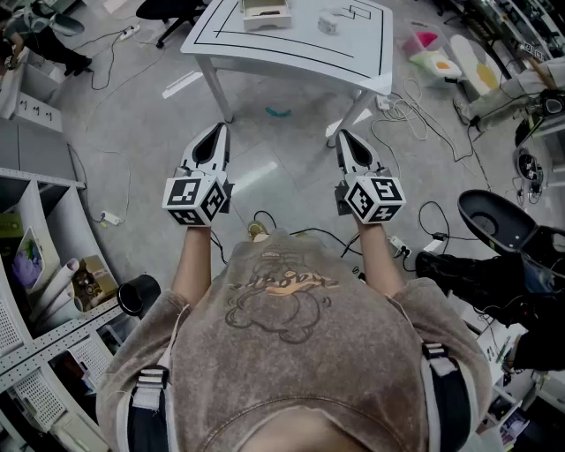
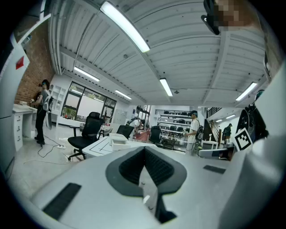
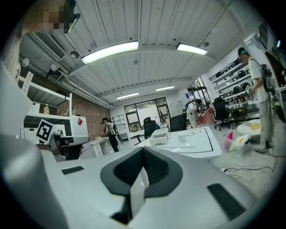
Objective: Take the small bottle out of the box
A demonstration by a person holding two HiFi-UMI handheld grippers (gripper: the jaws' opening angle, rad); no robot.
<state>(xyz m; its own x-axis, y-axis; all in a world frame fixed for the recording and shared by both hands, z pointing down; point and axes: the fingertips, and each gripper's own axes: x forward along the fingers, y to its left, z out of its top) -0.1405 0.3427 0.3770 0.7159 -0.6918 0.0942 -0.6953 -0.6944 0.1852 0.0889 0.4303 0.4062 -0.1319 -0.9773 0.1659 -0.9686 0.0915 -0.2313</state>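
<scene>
A white open box stands at the far side of a white table marked with black lines. The inside of the box is mostly hidden, and no bottle shows in it. A small white object lies on the table to the right of the box; I cannot tell what it is. Both grippers hang in front of the person's body, over the floor and short of the table. My left gripper is shut with nothing in it. My right gripper is shut and empty too. The right gripper view shows the box ahead on the table.
Cables trail over the floor right of the table. Shelving stands at the left, and a black chair and gear at the right. An office chair is left of the table. People stand further back in the room.
</scene>
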